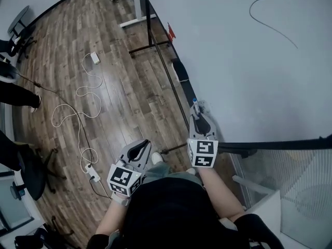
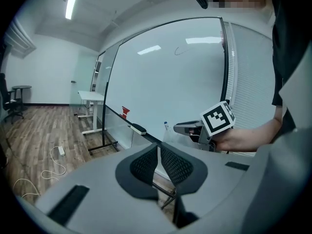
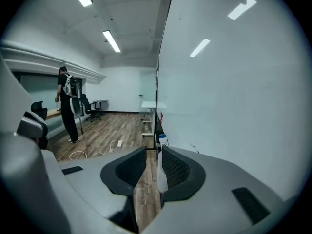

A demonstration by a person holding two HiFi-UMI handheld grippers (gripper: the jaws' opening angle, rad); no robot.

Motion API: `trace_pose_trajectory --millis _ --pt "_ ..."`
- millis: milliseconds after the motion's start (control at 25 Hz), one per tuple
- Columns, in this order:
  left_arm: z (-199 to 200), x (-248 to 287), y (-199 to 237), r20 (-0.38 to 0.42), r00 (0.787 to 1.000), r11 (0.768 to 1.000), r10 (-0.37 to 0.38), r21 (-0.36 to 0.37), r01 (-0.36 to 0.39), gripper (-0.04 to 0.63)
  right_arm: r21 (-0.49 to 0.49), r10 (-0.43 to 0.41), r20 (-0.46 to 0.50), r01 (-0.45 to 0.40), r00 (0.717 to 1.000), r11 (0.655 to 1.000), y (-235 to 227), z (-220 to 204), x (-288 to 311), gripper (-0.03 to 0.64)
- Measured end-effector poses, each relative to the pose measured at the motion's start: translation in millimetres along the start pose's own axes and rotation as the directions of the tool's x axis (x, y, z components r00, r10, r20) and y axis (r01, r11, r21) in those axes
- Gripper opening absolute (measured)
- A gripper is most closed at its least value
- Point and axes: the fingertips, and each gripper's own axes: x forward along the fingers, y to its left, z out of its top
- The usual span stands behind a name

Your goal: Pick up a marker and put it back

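Observation:
A white marker with a blue cap [image 3: 160,165] lies lengthwise between my right gripper's [image 3: 154,150] jaws, close against the right pad [image 3: 175,167]; floor shows between it and the left pad, so the jaws stand open. In the head view the cap [image 1: 195,102] pokes out ahead of the right gripper [image 1: 197,113], over the ledge [image 1: 185,93] at the whiteboard's [image 1: 244,61] bottom edge. My left gripper [image 1: 144,144] hangs lower left over the floor, shut and empty [image 2: 159,147]. The left gripper view also catches the right gripper [image 2: 187,127] and the marker cap [image 2: 165,125].
A black eraser [image 1: 180,70] sits farther along the ledge, with a red item [image 1: 171,32] beyond it. A curved line [image 1: 270,19] is drawn on the board. White cables [image 1: 83,97] trail over the wood floor. A desk [image 1: 129,4] stands far off; a person [image 3: 68,111] stands at the left.

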Motion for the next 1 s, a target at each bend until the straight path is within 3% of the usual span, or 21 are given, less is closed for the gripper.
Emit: trace_pose_trajectory --millis 480,680,1000 --pt "-14 14 41 -0.037 0.999 0.999 0.000 -0.043 -0.001 0.035 -0.044 -0.102 -0.068 0.100 0.992 0.994 -18 -5 56 0.147" --pt "-10 20 39 -0.035 0.999 0.999 -0.017 -0.031 0.016 0.035 -0.053 -0.144 -0.078 0.140 0.987 0.989 -28 -4 58 0.101" --pt "-4 25 32 -0.024 0.999 0.999 -0.023 -0.031 0.022 0.035 -0.056 -0.135 -0.065 0.131 0.989 0.990 -33 6 49 0.092"
